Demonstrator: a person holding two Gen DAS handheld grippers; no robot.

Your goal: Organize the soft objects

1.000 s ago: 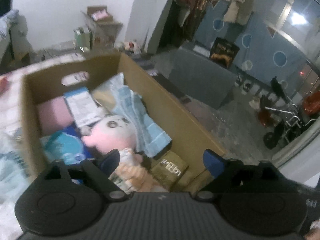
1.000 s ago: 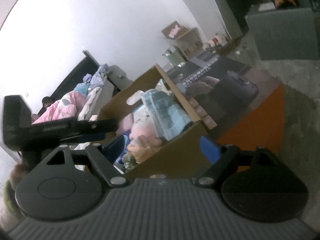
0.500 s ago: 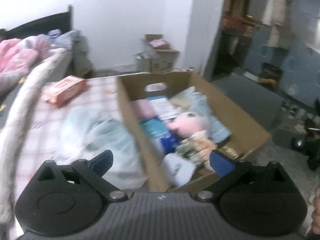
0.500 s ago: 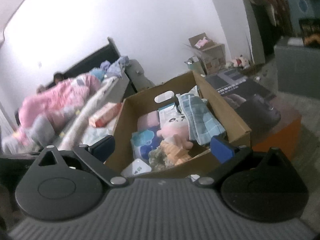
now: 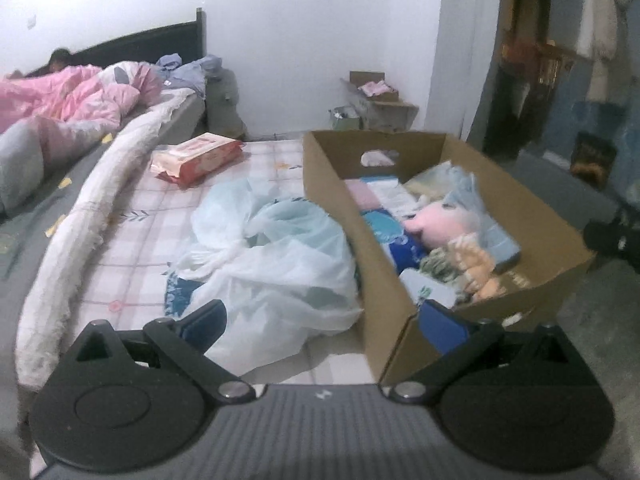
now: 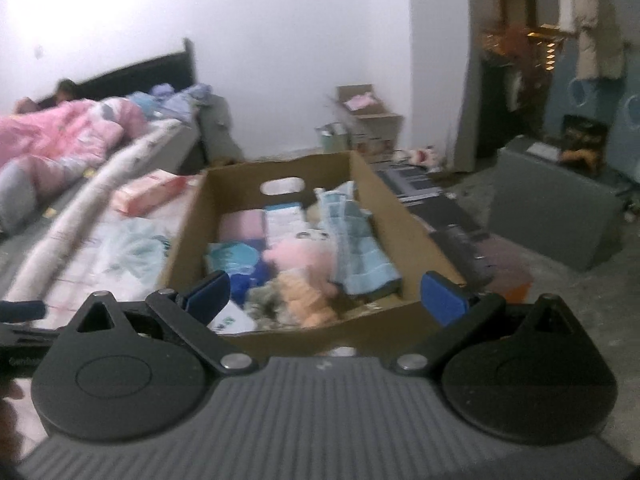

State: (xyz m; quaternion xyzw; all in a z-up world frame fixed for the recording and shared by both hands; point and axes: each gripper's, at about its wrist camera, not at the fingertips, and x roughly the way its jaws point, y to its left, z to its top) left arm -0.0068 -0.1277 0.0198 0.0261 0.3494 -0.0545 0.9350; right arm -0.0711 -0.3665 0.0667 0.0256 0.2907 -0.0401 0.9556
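Half the plush toy [image 6: 298, 258] hides under a blue towel [image 6: 356, 248].

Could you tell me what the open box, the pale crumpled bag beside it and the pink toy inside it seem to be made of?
The box looks like plain brown corrugated cardboard, matte, with a cut-out handle. The bag seems thin, translucent plastic film, judging by its sharp crinkles and slight sheen. The pink toy appears to be soft plush fabric, rounded and fuzzy, though blur limits certainty.
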